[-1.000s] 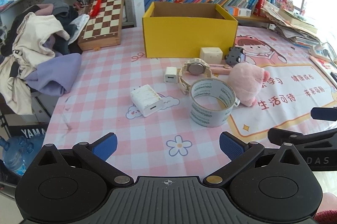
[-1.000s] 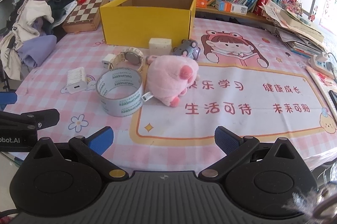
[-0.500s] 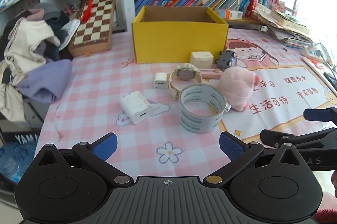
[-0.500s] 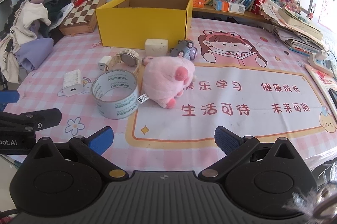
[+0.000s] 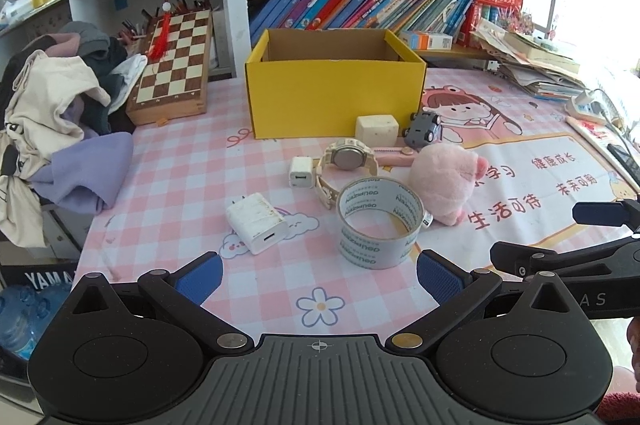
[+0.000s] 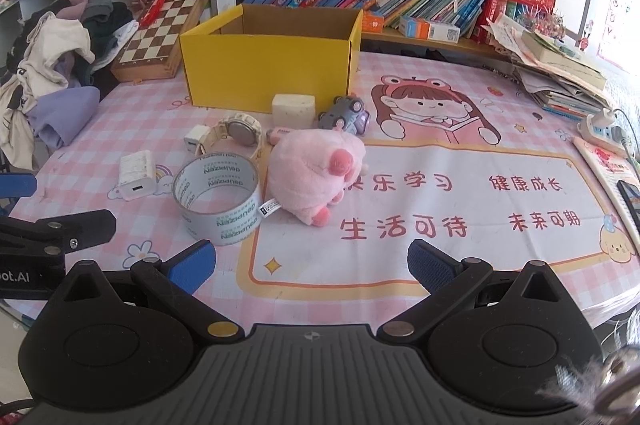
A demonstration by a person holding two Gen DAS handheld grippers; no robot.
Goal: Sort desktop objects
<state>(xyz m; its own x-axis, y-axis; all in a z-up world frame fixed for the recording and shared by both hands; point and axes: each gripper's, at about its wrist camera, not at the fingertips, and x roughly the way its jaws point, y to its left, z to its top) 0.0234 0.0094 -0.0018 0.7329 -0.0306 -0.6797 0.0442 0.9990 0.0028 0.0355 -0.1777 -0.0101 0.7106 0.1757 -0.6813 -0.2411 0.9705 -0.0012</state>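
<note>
Both the left tongs (image 5: 319,275) and right tongs (image 6: 311,265) hang wide and empty above the surface (image 5: 168,185). A tape roll (image 5: 379,223) (standing on its rim) touches the pink plush pig (image 5: 446,181).

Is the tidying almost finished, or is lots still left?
Lots is left. The yellow box looks empty from here. Both hand-held grippers, left and right, are open and hold nothing. The tape roll, pink plush, watch and chargers still lie on the table.

two chargers (image 5: 256,223), one watch (image 5: 347,157), one tape roll (image 5: 379,221)
</note>
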